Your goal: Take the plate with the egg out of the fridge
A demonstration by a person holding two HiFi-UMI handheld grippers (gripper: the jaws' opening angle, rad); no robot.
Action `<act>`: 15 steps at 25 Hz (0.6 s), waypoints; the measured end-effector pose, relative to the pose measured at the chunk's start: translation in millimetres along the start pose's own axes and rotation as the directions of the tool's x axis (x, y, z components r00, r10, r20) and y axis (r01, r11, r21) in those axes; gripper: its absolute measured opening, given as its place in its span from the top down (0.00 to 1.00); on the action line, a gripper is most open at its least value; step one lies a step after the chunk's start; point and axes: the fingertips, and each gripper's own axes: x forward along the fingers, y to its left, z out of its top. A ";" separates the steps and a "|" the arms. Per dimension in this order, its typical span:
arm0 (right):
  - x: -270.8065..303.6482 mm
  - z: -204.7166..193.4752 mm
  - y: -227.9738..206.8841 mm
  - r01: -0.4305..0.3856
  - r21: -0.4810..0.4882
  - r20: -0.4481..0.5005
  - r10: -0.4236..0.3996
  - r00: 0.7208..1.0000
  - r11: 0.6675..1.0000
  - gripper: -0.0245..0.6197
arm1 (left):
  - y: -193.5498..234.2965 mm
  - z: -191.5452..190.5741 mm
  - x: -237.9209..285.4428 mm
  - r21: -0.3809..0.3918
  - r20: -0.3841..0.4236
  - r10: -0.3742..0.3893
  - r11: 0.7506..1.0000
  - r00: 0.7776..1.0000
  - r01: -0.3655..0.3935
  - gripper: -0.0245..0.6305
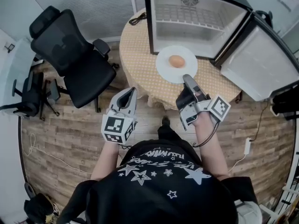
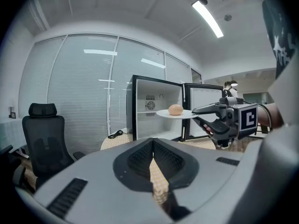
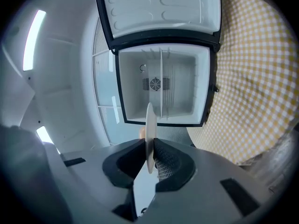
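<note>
Plate with egg is out of the open fridge, over the table. Right gripper pinches its rim. Left gripper closed, empty. Withdrawal step; next likely a level carry and gentle set-down.

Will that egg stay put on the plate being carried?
Probably apt to roll: the egg is round and lies loose on a shallow plate. The right hand-held gripper pinches only the rim, so a slight tilt might send it off.
</note>
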 end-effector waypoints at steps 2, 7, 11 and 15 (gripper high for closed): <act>-30.7 -11.7 5.1 -0.002 -0.008 0.024 0.002 1.000 1.000 0.87 | -15.9 -3.7 -23.3 0.010 0.012 -0.017 1.000 1.000 0.017 0.96; -81.6 -27.7 12.7 -0.003 -0.025 0.076 0.005 0.997 1.000 0.87 | -41.8 -9.0 -53.7 0.027 0.032 -0.061 0.998 0.998 0.060 0.96; -107.5 -39.4 14.8 0.011 -0.037 0.112 -0.007 0.994 0.999 0.87 | -53.0 -13.4 -63.9 0.033 0.036 -0.106 0.994 0.994 0.105 0.96; -136.3 -46.5 12.2 0.049 -0.037 0.145 -0.043 0.988 0.998 0.87 | -77.6 -26.7 -74.5 0.031 0.017 -0.180 0.983 0.983 0.180 0.96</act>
